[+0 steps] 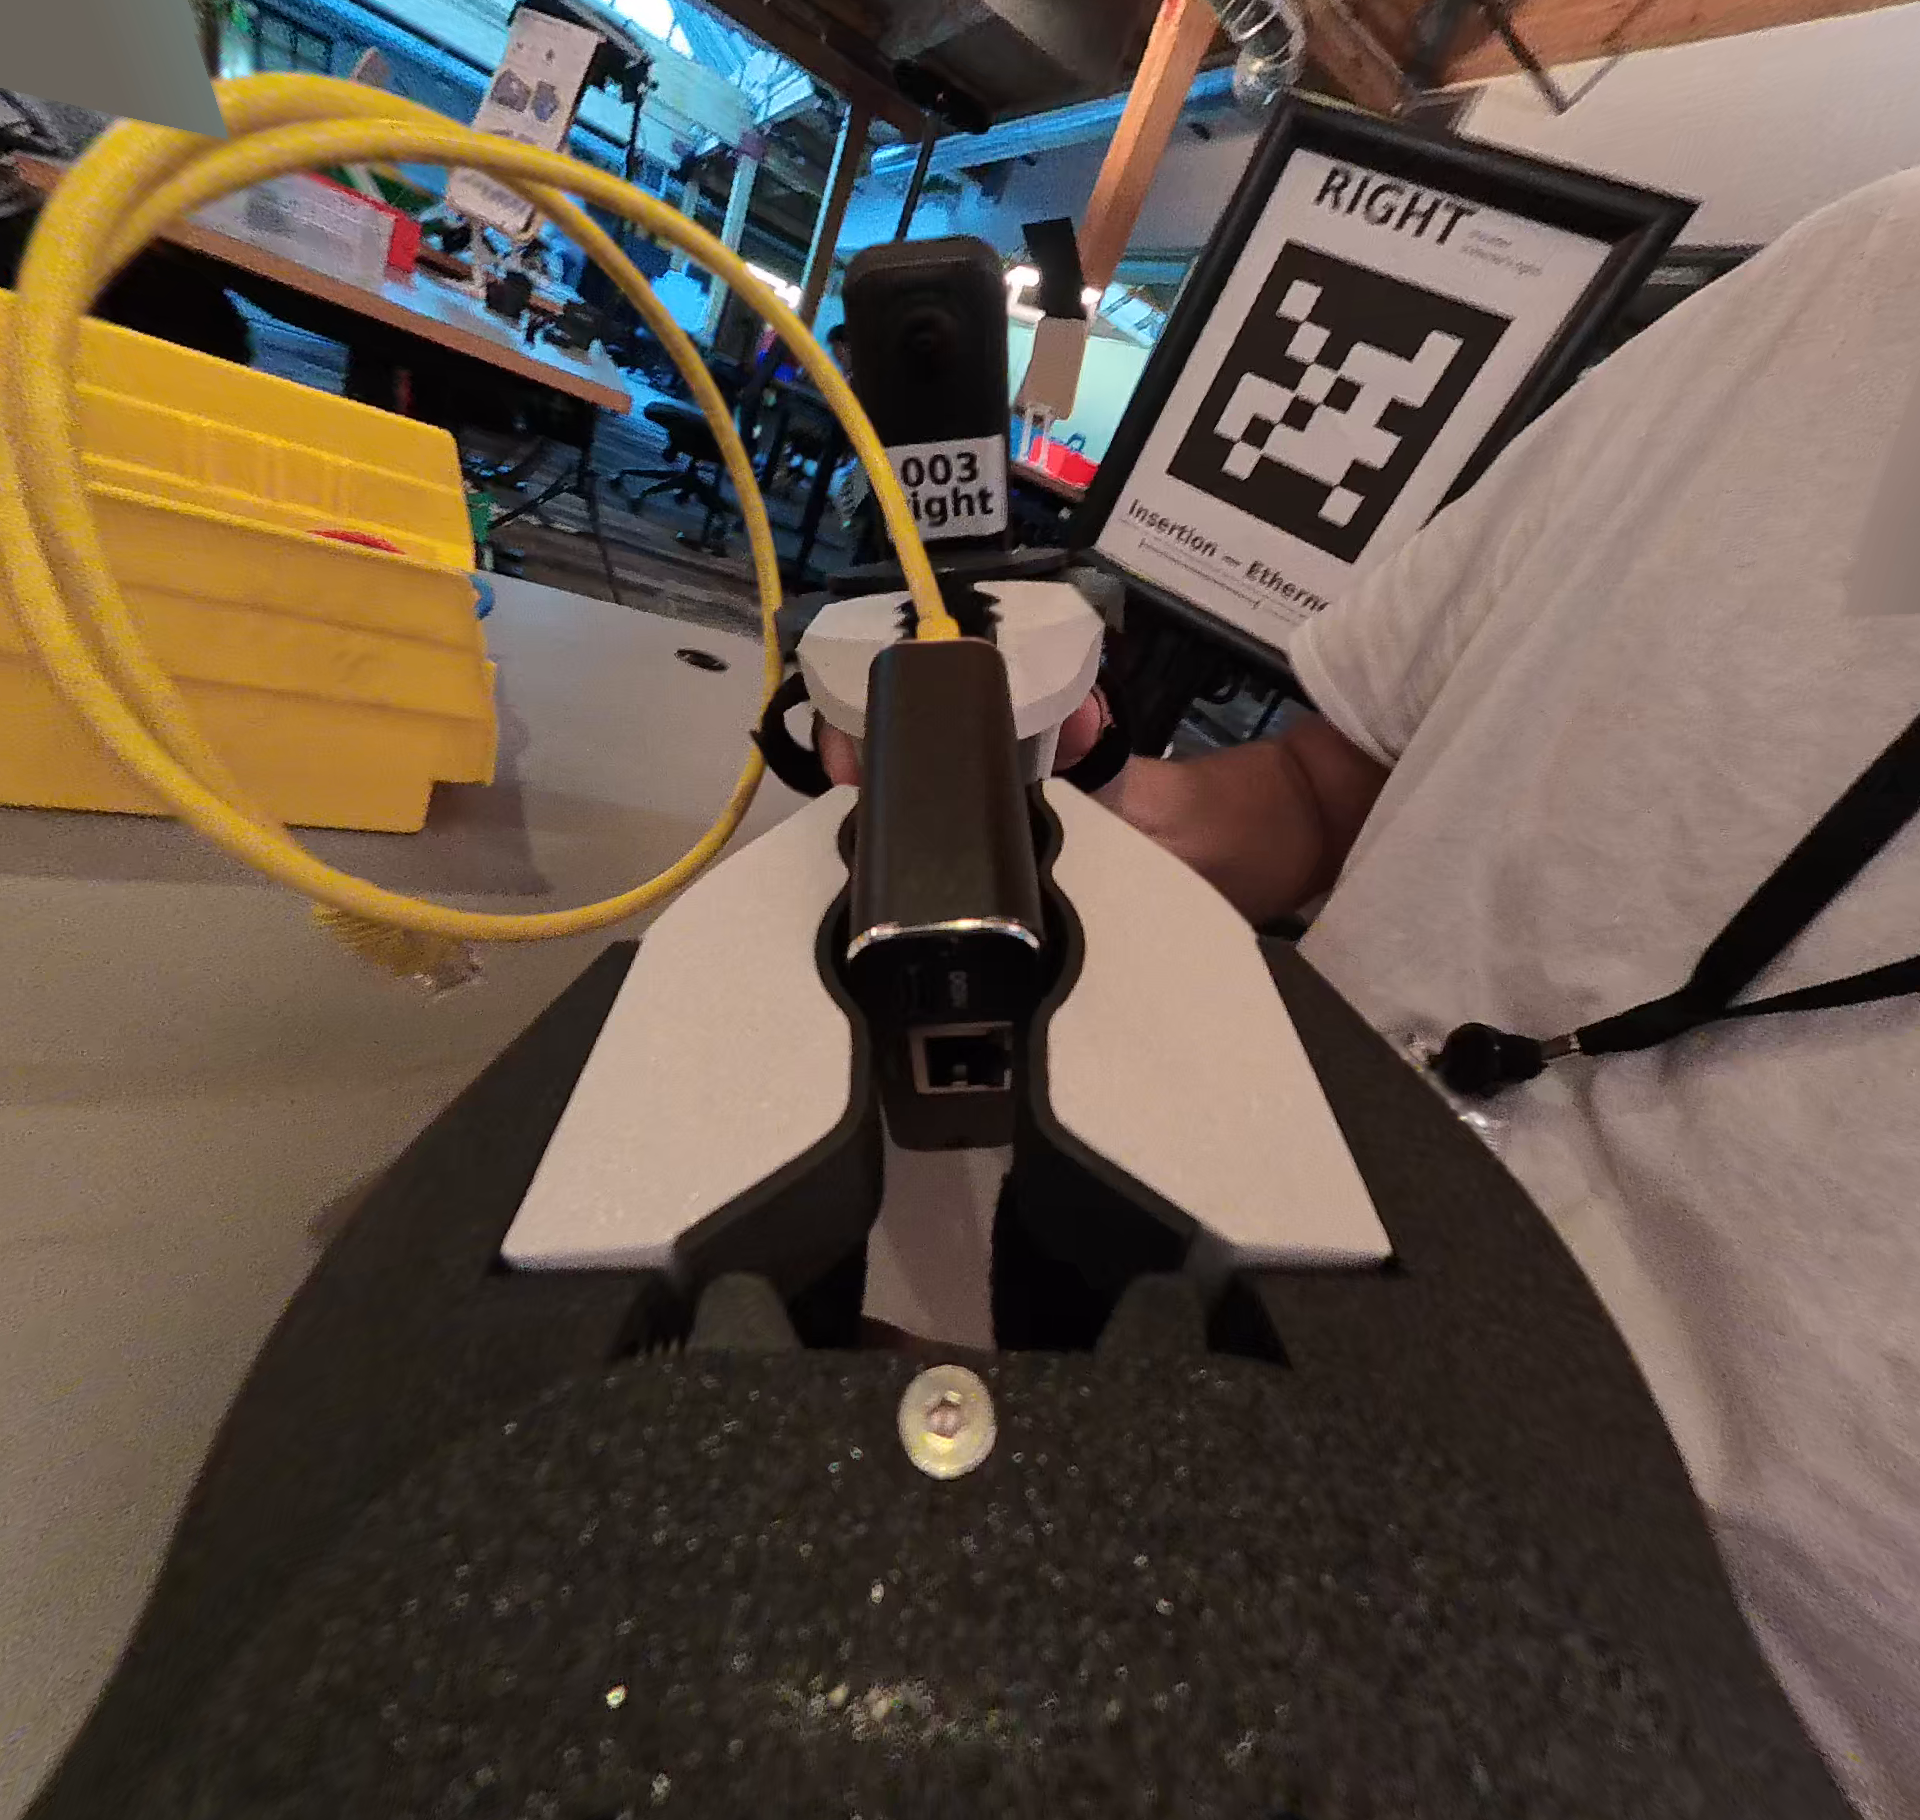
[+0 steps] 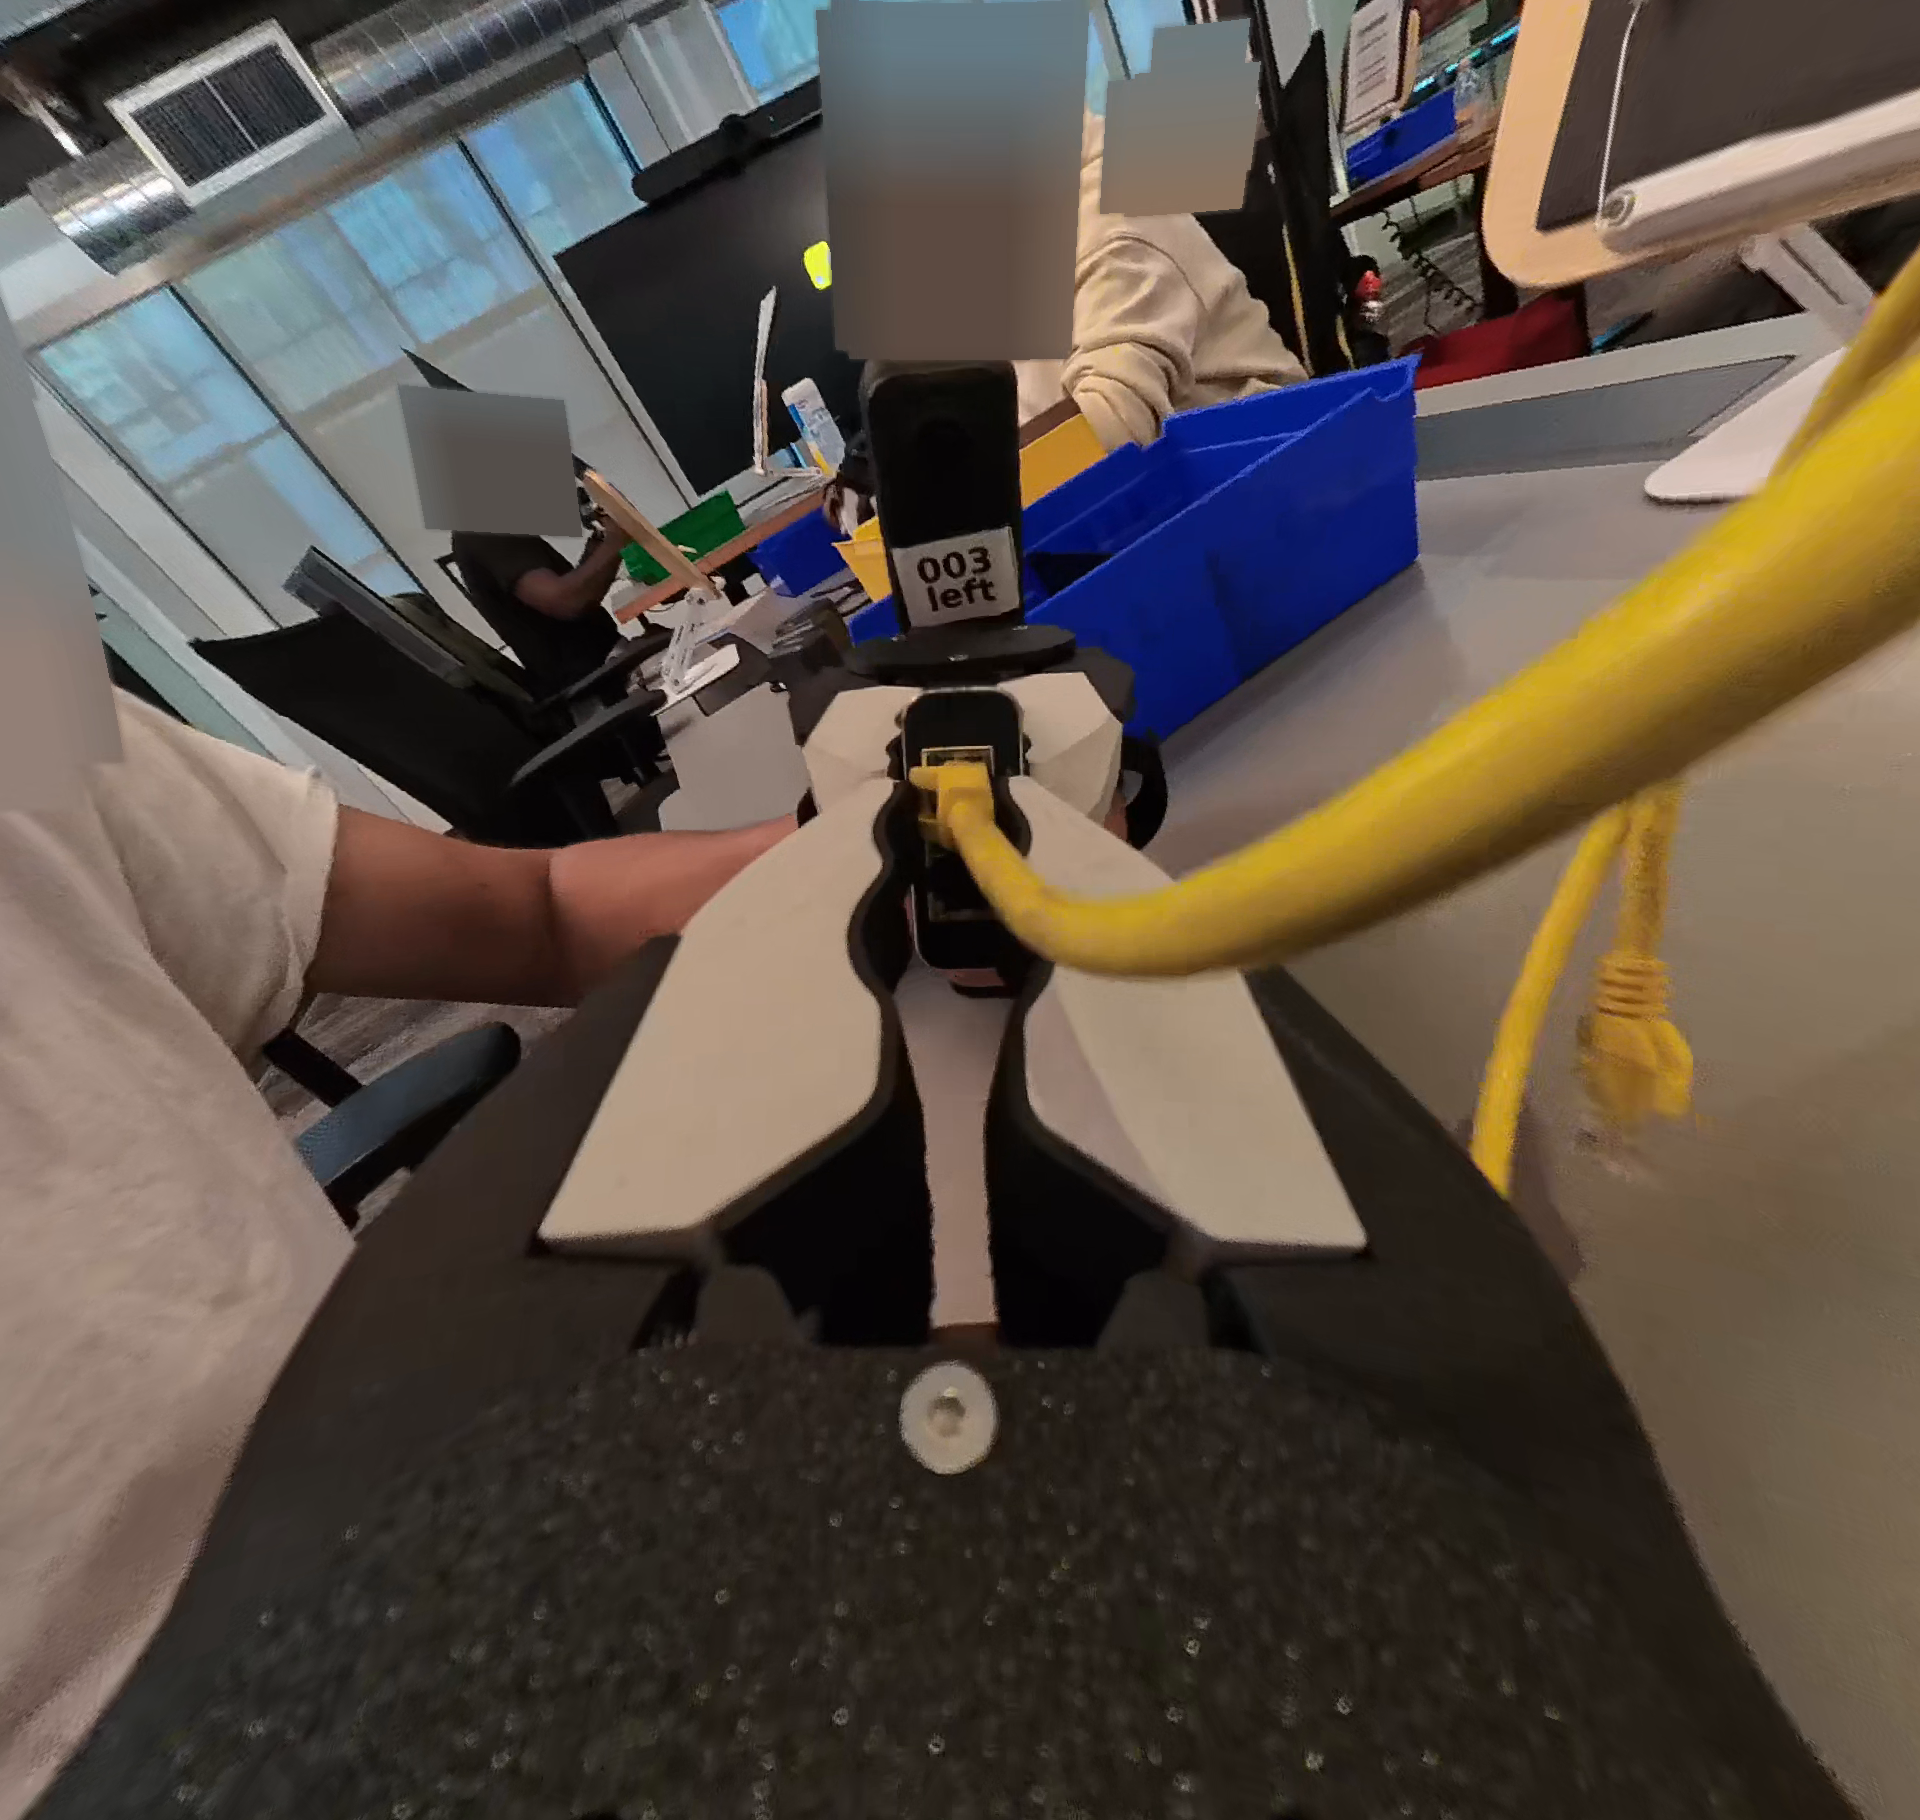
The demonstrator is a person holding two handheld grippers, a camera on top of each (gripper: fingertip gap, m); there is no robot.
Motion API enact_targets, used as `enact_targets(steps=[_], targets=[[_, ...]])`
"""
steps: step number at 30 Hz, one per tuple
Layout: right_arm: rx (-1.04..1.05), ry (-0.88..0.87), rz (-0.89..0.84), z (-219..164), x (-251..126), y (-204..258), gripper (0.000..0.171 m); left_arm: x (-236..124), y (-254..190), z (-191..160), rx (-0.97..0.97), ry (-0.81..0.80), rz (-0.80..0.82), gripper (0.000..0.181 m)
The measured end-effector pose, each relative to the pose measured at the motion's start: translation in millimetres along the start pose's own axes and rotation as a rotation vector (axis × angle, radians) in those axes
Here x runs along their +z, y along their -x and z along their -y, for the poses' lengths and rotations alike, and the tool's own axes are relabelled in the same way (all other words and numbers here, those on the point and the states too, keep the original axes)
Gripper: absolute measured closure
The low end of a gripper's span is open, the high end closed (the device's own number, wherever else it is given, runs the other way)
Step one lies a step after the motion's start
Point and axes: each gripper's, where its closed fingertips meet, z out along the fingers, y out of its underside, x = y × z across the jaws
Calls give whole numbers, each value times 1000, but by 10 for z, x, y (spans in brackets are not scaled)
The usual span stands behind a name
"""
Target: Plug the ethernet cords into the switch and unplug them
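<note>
My left gripper (image 1: 948, 835) is shut on a black switch (image 1: 940, 804) and holds it above the grey table (image 1: 156, 1095). One empty port (image 1: 961, 1058) faces the camera. My right gripper (image 2: 958, 814) meets it head-on and is shut on the yellow plug (image 2: 940, 794) at the switch's far face (image 2: 961, 747); I cannot tell if the plug is fully seated. The yellow ethernet cord (image 1: 582, 212) loops up and left. Its free plug (image 1: 400, 949) hangs loose, and also shows in the right wrist view (image 2: 1636, 1043). The right gripper shows in the left wrist view (image 1: 951, 653).
Stacked yellow bins (image 1: 229, 586) stand at the left. A framed marker sign (image 1: 1351, 388) stands behind. A person's white shirt (image 1: 1621, 731) fills the right. A blue bin (image 2: 1247, 544) and a monitor foot (image 2: 1725, 461) stand on the table. People sit at far desks. My left and right fingertips are right by each other.
</note>
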Motion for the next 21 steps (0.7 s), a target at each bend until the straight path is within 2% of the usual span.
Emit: enact_targets(steps=[5, 12, 14, 16, 21], targets=[[30, -30, 19, 46, -27, 41, 160, 25, -35, 31, 26, -3, 14, 154], [-59, -9, -36, 43, -25, 25, 160, 27, -17, 32, 10, -12, 22, 154], [-16, -59, -11, 120, -30, 57, 159, 48, -41, 112, -14, -49, 12, 154], [-39, -125, -12, 218, -25, 157, 159, 62, -125, 221, -14, -98, -16, 155], [-61, -199, 102, 257, -94, 555, 157, 110, -496, 306, 118, -94, 88, 155]])
